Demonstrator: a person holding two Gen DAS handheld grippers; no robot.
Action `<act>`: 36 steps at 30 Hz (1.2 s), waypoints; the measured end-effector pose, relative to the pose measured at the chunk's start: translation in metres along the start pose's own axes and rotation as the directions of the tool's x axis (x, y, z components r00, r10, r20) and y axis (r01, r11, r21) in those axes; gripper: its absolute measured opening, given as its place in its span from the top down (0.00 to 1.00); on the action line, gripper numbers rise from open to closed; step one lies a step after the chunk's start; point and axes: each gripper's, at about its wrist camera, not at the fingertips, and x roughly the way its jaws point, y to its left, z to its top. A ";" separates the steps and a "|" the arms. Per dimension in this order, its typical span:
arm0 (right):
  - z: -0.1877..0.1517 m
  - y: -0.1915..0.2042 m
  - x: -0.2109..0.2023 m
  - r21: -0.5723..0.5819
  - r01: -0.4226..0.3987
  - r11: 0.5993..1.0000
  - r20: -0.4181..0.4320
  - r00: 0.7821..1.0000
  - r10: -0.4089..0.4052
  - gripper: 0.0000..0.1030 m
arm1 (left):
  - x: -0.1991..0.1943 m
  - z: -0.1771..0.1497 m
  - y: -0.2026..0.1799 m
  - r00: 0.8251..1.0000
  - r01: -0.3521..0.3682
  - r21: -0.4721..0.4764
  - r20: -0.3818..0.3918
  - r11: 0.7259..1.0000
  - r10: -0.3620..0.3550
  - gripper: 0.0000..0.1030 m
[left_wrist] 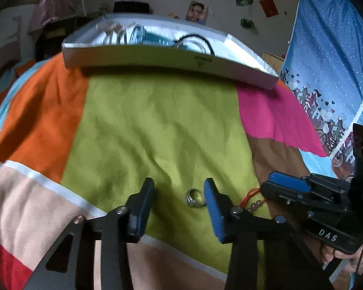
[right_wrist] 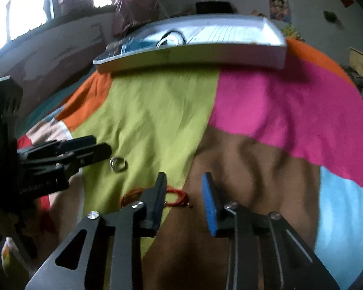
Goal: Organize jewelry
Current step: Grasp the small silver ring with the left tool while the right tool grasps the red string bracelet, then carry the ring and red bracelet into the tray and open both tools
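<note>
Left wrist view: left tool (left_wrist: 179, 188) wide open, nothing between the blue pads, poised low over the green patch of the patchwork bedspread (left_wrist: 138, 125). Silver ring (left_wrist: 195, 198) lying flat on the green patch, just inside the right-hand pad, contact with that pad not discernible. Red cord bracelet (left_wrist: 251, 194) with pale beads farther right, on the green-brown boundary, partly hidden by the right tool (left_wrist: 266, 188) entering from the right edge. White tray (left_wrist: 157, 59) at the far side of the bed, holding a dark cord loop and light-coloured items, blurred.

Right wrist view: left tool (right_wrist: 101, 151) at the left edge, tips just beside the silver ring (right_wrist: 118, 164), not touching it. Right tool (right_wrist: 184, 181) wide open, holding nothing. Red cord bracelet (right_wrist: 176, 194) on the bedspread (right_wrist: 266, 111), crossing behind the left-hand finger, one end reaching into the gap. White tray (right_wrist: 193, 55) beyond, near the bed's far side.
</note>
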 end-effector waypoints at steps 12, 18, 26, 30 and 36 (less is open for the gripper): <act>-0.009 0.009 0.016 -0.006 -0.042 0.999 -0.083 0.996 0.041 0.89 | 0.027 -0.008 0.001 0.989 0.090 -0.005 -0.115 0.996 -0.090 0.81; -0.016 0.006 0.014 0.037 -0.051 0.998 -0.081 0.995 0.054 0.96 | 0.021 -0.012 -0.003 0.989 0.090 0.006 -0.118 0.996 -0.089 0.81; -0.027 0.011 -0.008 0.059 -0.067 0.996 0.001 0.998 0.067 0.97 | -0.012 -0.020 -0.018 0.993 0.102 0.059 -0.064 0.993 -0.098 0.81; -0.024 0.008 -0.027 0.060 -0.047 0.997 0.060 0.997 0.044 0.97 | -0.025 -0.020 -0.018 0.994 0.099 0.047 -0.047 0.994 -0.097 0.81; -0.008 -0.005 -0.048 0.063 -0.009 0.998 0.120 0.993 0.002 0.97 | -0.038 -0.010 -0.021 0.998 0.064 0.059 0.019 0.996 -0.065 0.81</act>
